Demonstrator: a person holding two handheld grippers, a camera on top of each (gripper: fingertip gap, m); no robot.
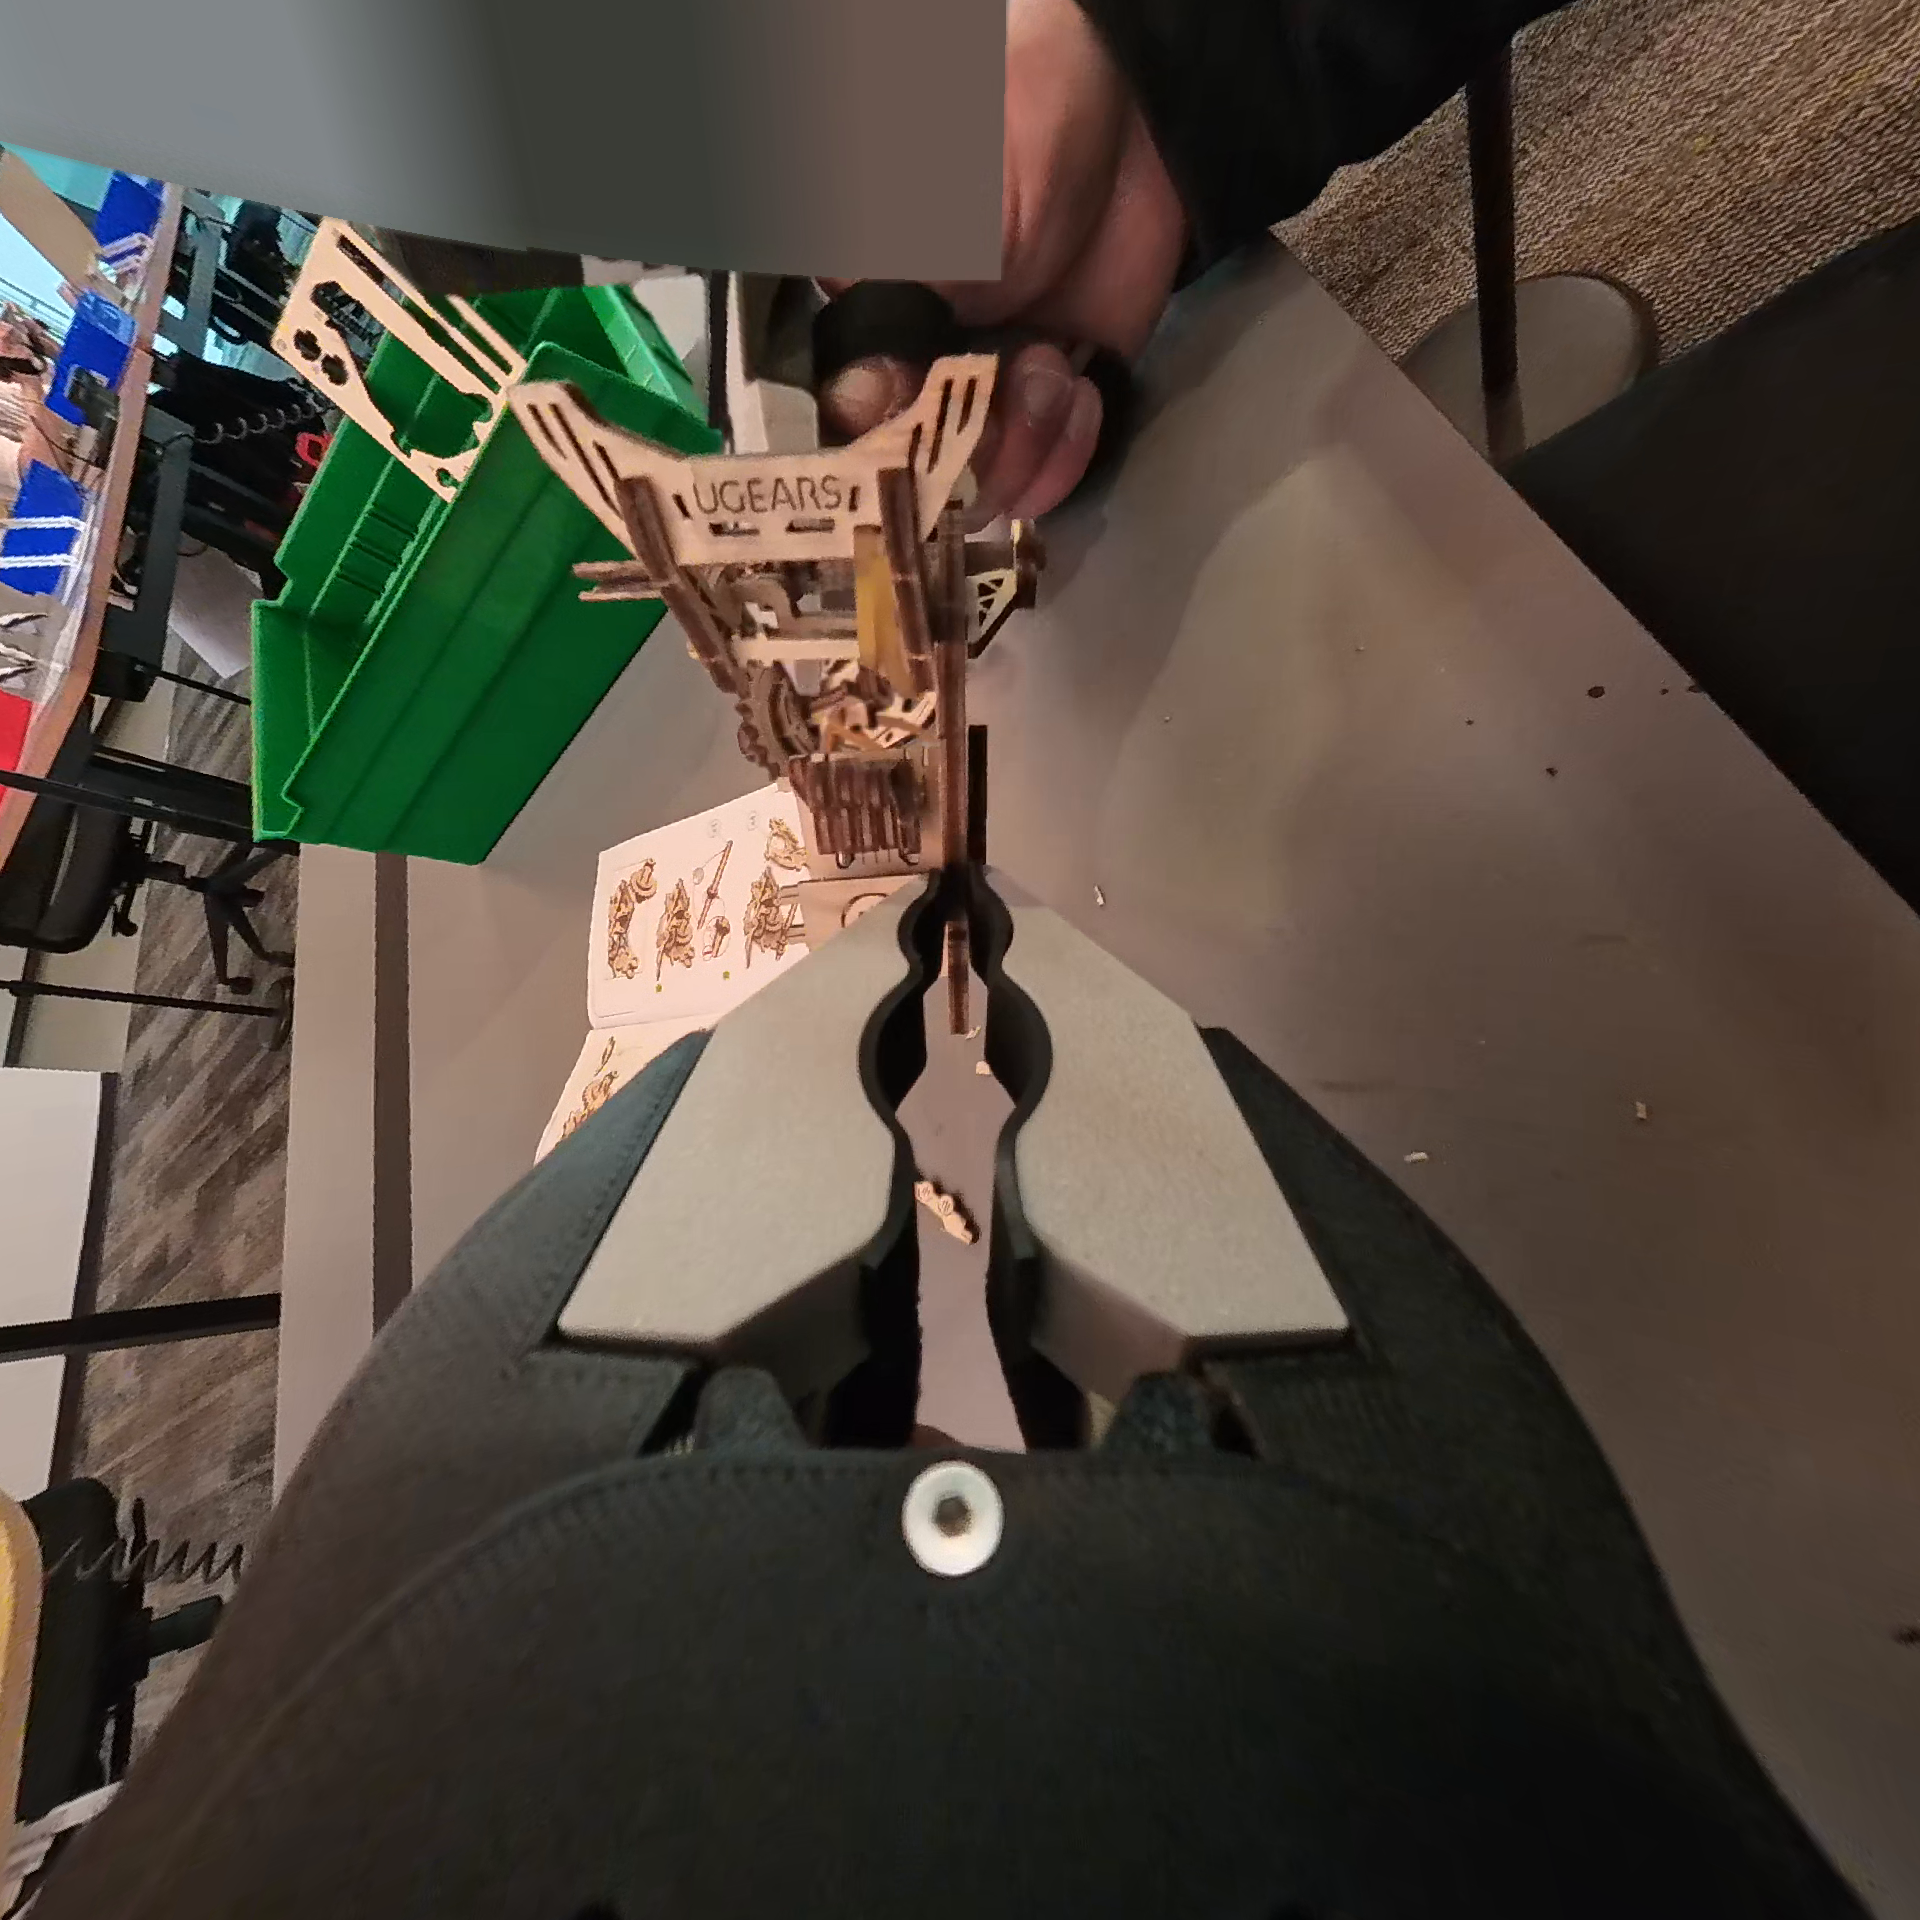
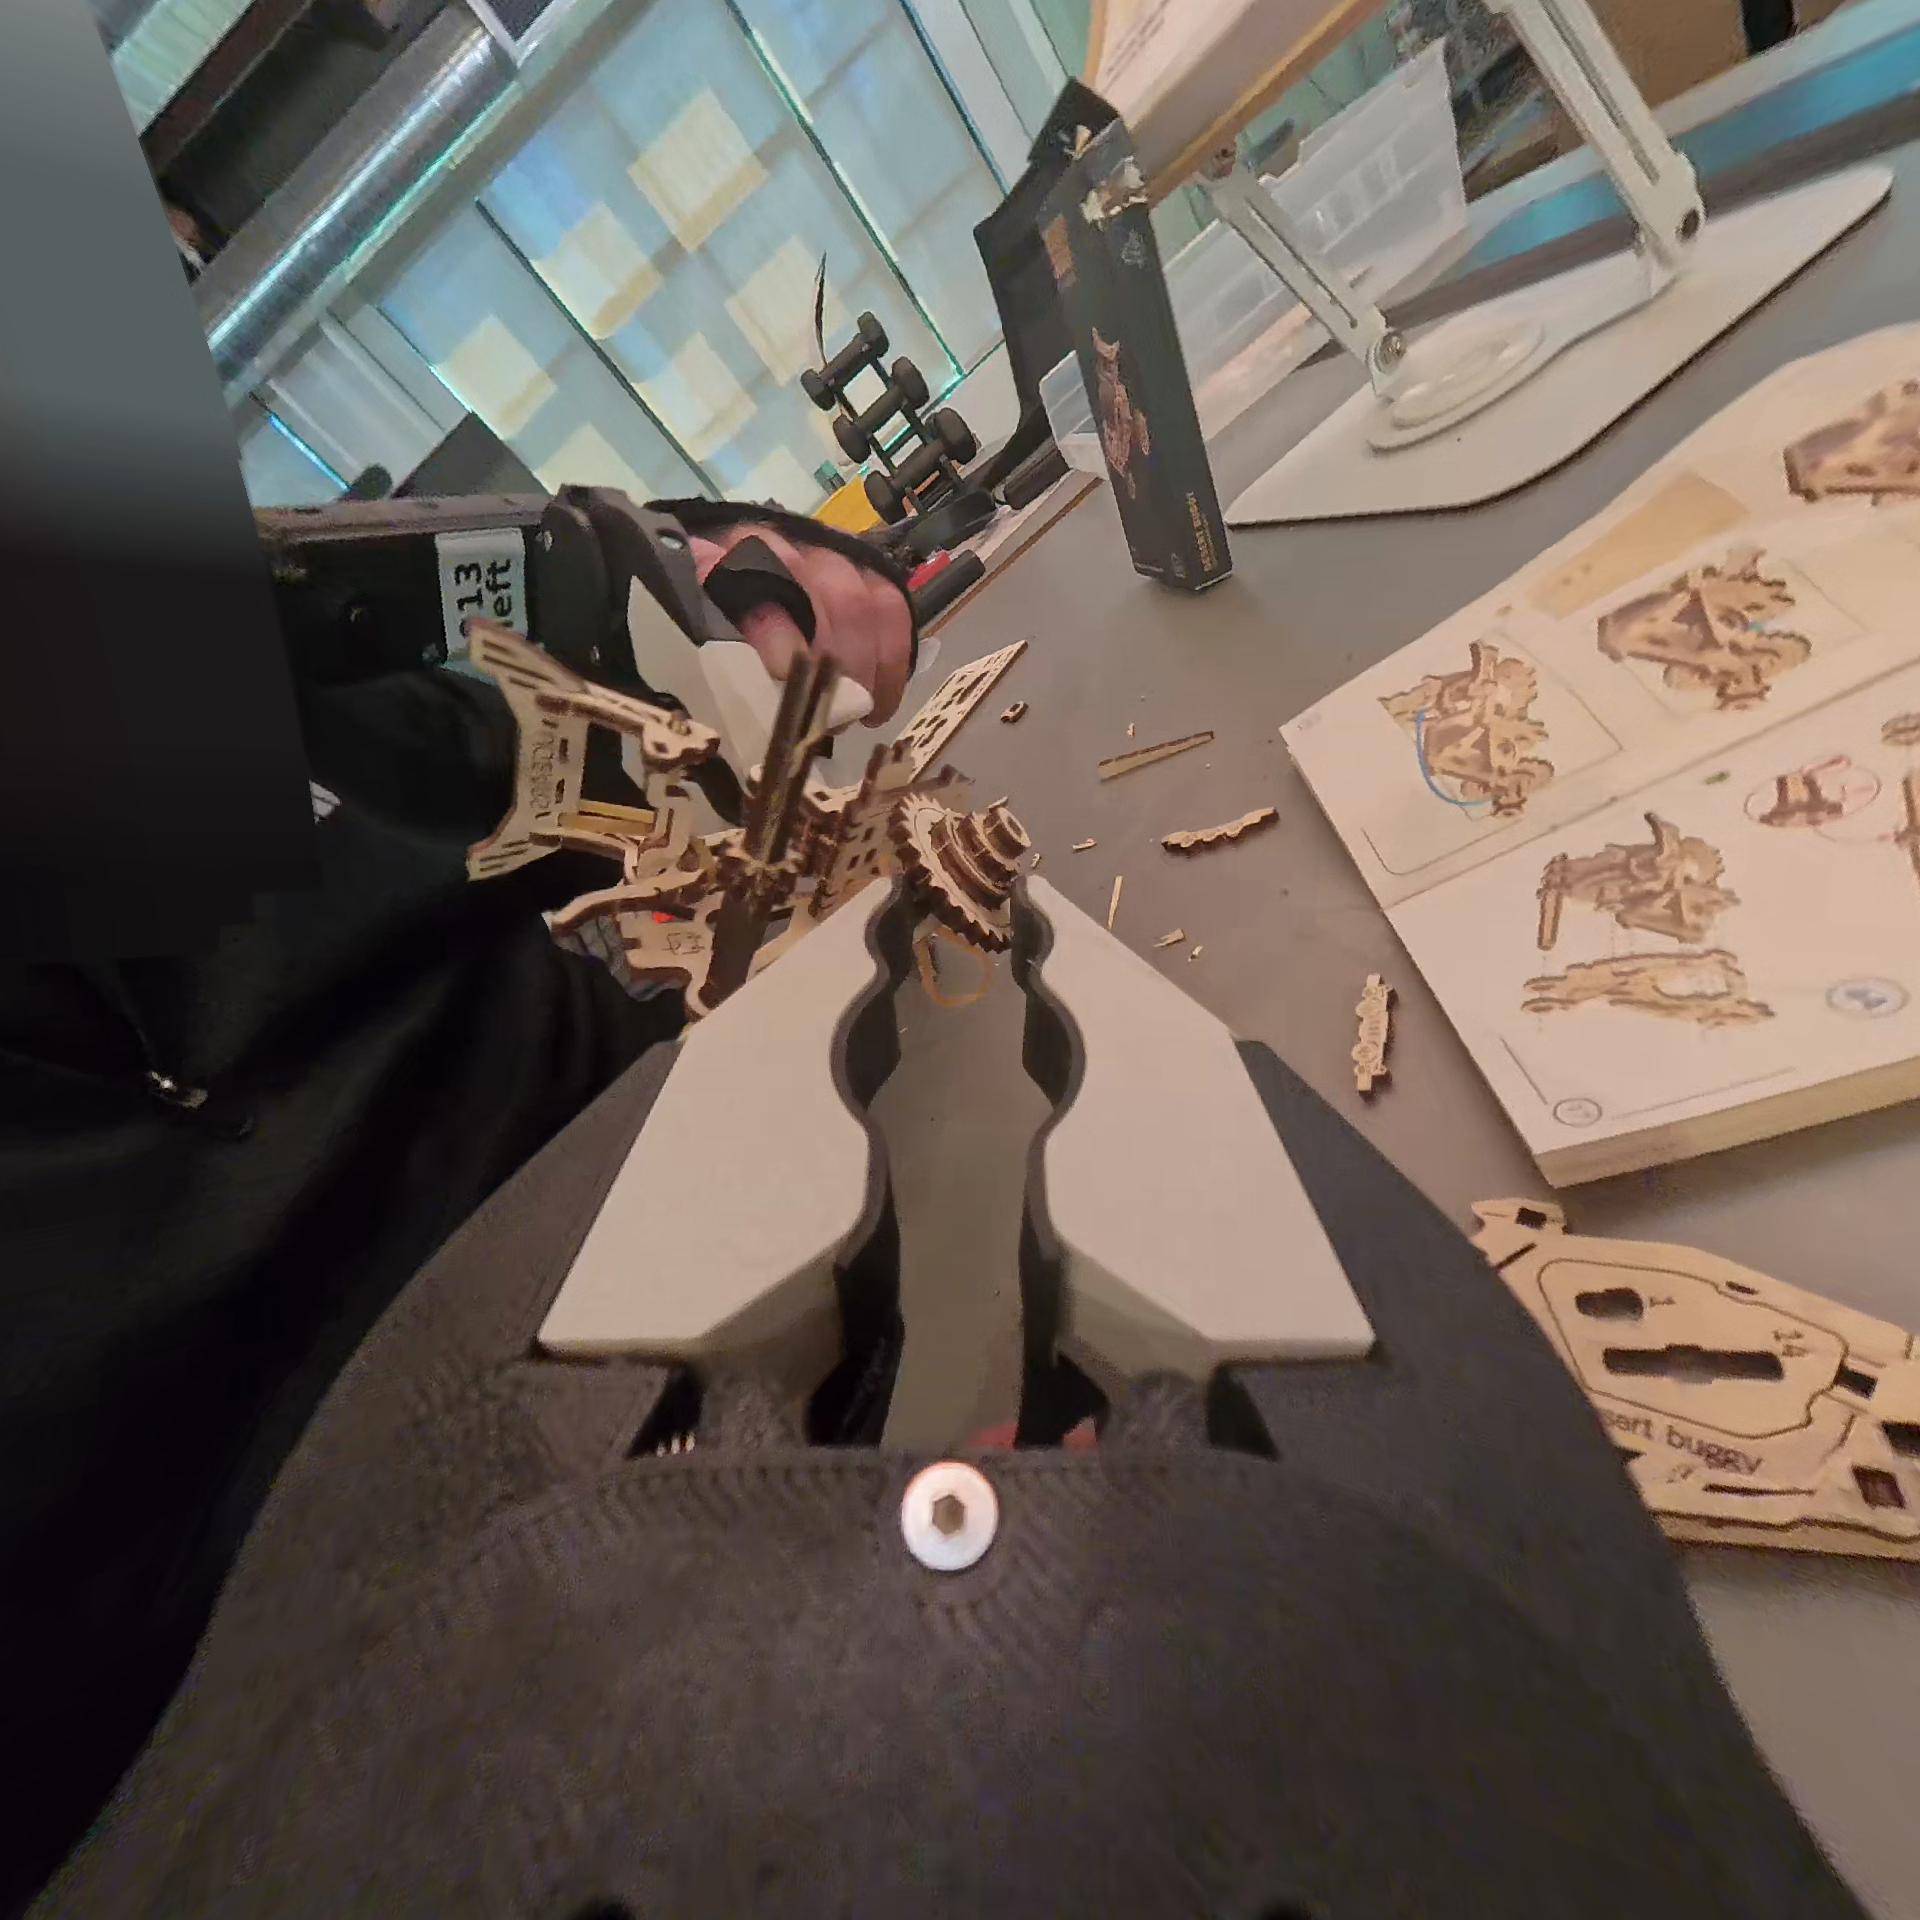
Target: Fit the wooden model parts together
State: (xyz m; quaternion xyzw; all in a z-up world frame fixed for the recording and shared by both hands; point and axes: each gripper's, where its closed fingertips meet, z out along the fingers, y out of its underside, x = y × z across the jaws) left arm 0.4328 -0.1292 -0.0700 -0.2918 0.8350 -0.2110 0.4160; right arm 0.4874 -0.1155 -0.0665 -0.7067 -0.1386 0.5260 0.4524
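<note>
The partly built wooden model (image 1: 810,582) with gears hangs above the grey table (image 1: 1351,831). My left gripper (image 1: 956,914) is shut on the edge of a thin dark plate (image 1: 958,966) that stands out from the model. In the right wrist view, the model (image 2: 727,852) is held out ahead. My right gripper (image 2: 961,899) has its fingertips on either side of the model's gear stack (image 2: 966,852) and grips it. The left gripper (image 2: 727,665) shows there too, clamped on the dark plate (image 2: 790,717).
A green bin (image 1: 416,623) holds a wooden sheet (image 1: 384,353). An open instruction booklet (image 2: 1662,779) lies at the right, with a punched-out wooden sheet (image 2: 1714,1382) near it. A black box (image 2: 1132,364) and a white stand (image 2: 1507,312) are behind. Wood scraps (image 2: 1216,831) lie about. Spacing between my two grippers at the tips: around 6 cm.
</note>
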